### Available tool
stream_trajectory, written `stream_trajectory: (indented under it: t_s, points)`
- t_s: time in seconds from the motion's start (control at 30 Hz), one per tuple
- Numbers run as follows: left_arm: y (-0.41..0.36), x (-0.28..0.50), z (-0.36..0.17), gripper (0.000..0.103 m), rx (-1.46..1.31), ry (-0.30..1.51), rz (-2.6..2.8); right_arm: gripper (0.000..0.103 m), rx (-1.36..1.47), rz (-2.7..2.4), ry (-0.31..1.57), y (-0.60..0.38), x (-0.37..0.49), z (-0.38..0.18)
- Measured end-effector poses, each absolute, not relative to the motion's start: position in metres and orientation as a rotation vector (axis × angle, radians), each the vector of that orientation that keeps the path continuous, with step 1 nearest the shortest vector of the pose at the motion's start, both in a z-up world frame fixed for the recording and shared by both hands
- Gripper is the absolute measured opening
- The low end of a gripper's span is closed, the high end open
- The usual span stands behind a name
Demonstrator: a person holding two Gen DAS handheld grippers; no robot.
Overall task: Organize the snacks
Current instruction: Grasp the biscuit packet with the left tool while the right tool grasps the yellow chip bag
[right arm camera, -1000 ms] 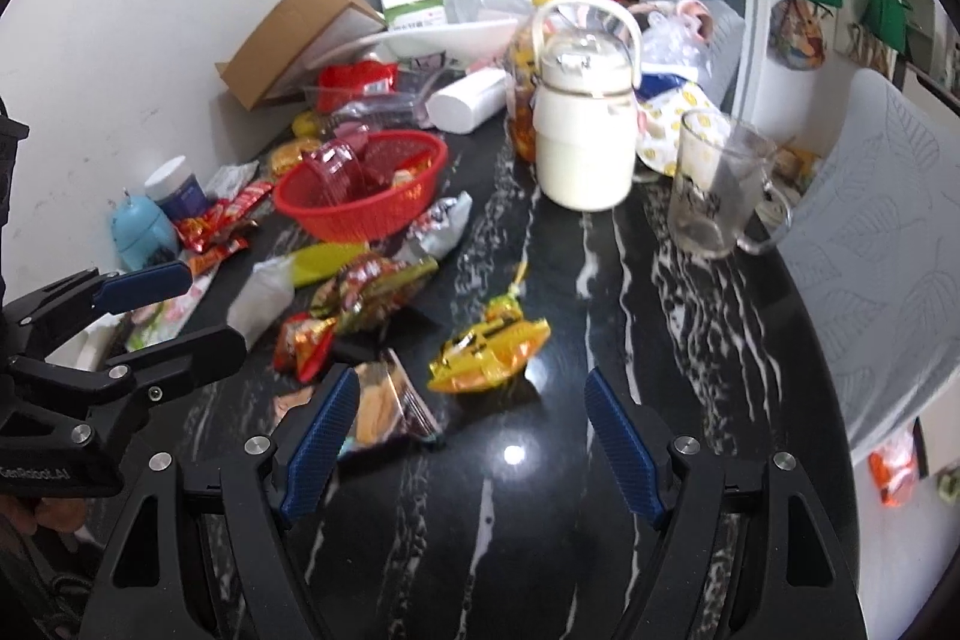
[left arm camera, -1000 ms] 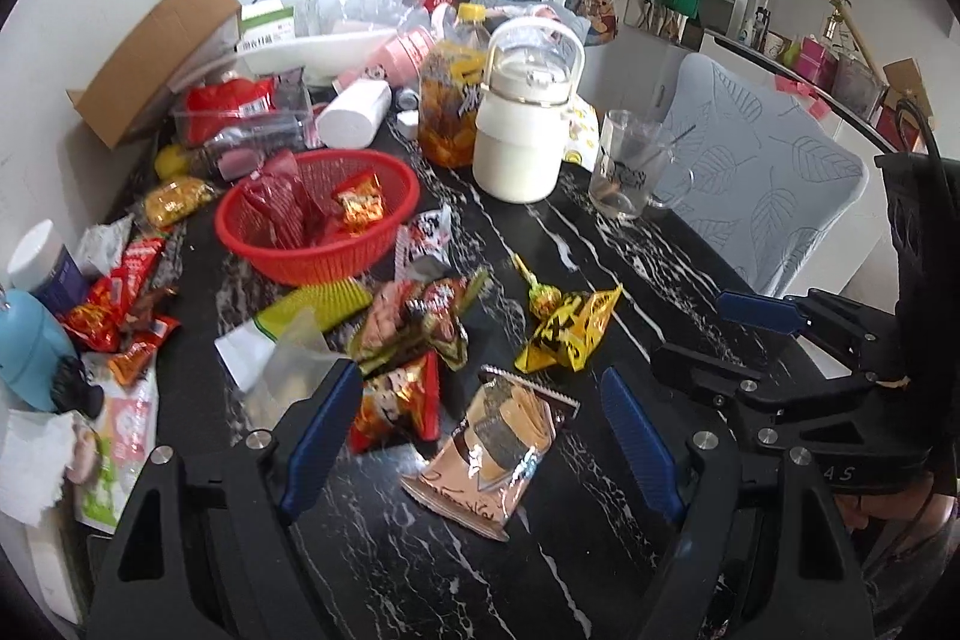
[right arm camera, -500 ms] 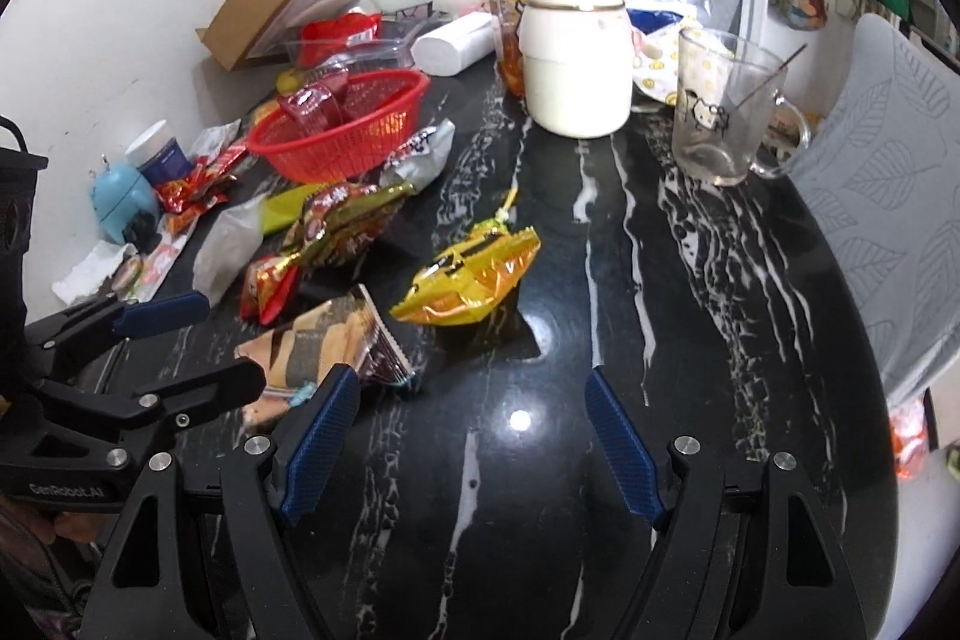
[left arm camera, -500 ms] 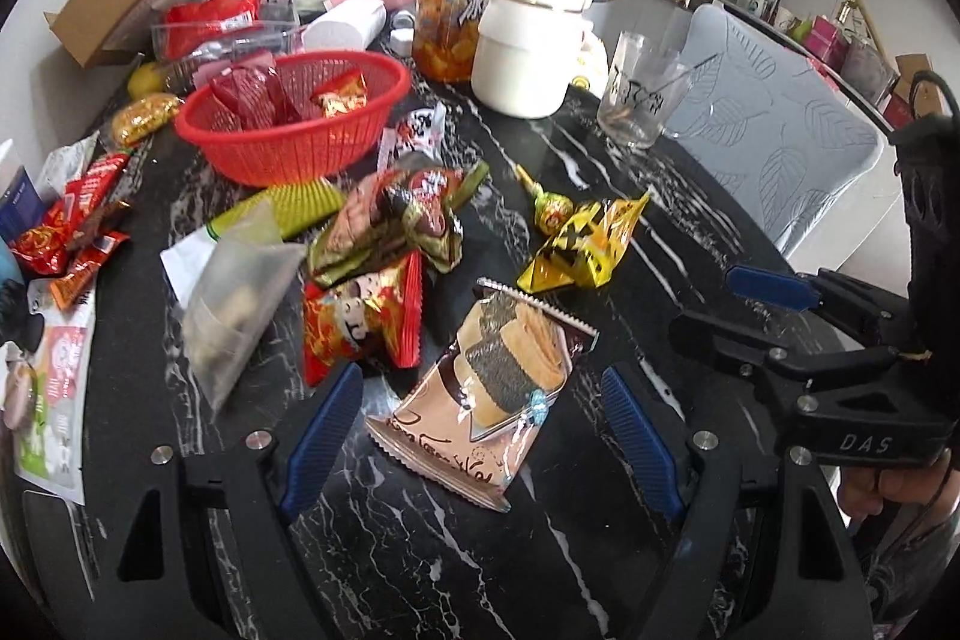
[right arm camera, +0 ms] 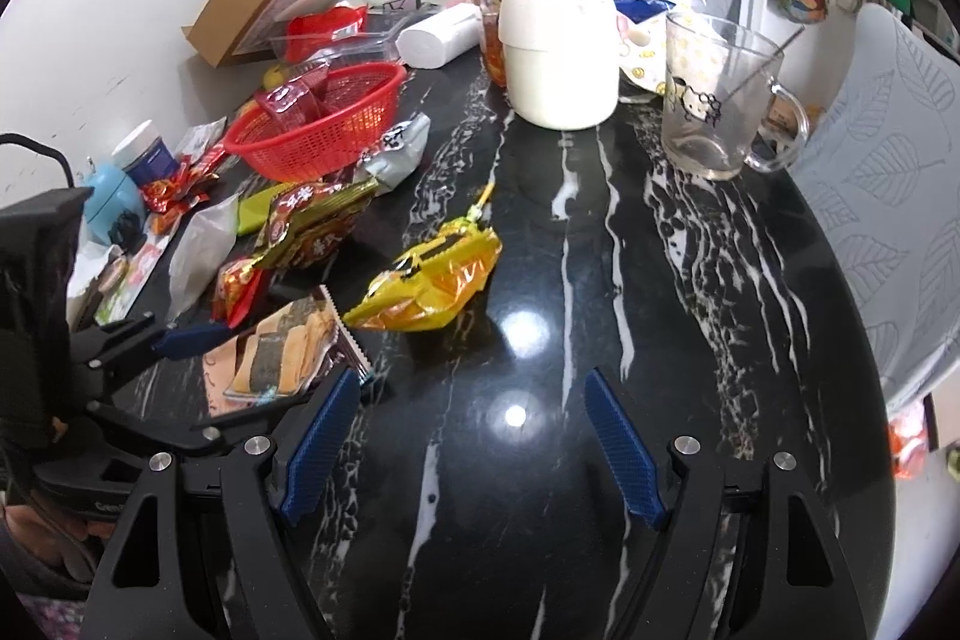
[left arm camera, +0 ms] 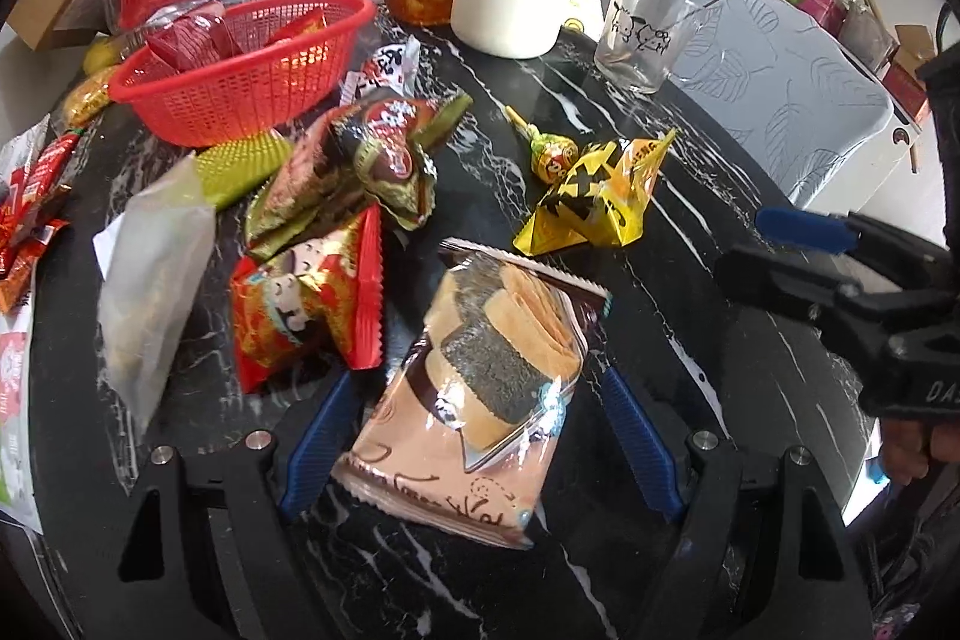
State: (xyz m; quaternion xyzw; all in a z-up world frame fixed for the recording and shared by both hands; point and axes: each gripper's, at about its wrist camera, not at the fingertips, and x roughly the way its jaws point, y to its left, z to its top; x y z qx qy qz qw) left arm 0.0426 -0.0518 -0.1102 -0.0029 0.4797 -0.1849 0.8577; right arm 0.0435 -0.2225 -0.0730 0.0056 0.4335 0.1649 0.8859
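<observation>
1. We see the brown biscuit packet [left arm camera: 480, 400] lying flat on the black marbled bench [left arm camera: 708, 328], its long axis running from its near sealed end up and slightly right to its serrated far end, which points toward the yellow snack packet [left arm camera: 600, 196].
2. Our left gripper [left arm camera: 480, 436] straddles the near half of that packet; its blue fingers [left arm camera: 318, 436] stand wide on either side, and we see no pad pressing the wrapper.
3. Our right gripper [right arm camera: 474, 442] hangs over bare bench with its fingers [right arm camera: 624, 448] wide and nothing between them; the yellow packet lies beyond, long axis slanting up to the right.
4. The red basket [left arm camera: 240, 82] with a few packets in it sits farther back on the left, behind a heap of red and green wrappers [left arm camera: 336, 220].
5. Against a second ago, the left gripper has come down and forward: the biscuit packet, then ahead of the fingertips, now lies between them. The right gripper has dropped a little nearer the bench. Both openings are unchanged.
</observation>
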Motion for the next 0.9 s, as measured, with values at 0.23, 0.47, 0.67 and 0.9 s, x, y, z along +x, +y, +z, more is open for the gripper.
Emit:
stream_trajectory:
  t_s: [0.23, 0.47, 0.67, 0.9]
  points:
    - [-0.050, 0.040, -0.108, 0.055, -0.022, 0.987, -0.359, 0.081, 0.014, 0.392, 0.898, -0.218, 0.061, -0.071]
    - [-0.039, 0.038, -0.106, 0.051, -0.028, 1.012, -0.257, 0.083, 0.014, 0.426, 0.912, -0.208, 0.085, -0.075]
    - [-0.031, 0.037, -0.103, 0.051, -0.044, 1.017, -0.214, 0.083, 0.005, 0.468, 0.926, -0.199, 0.101, -0.079]
    - [-0.033, 0.039, -0.105, 0.051, -0.048, 1.025, -0.211, 0.081, -0.030, 0.501, 0.942, -0.189, 0.117, -0.091]
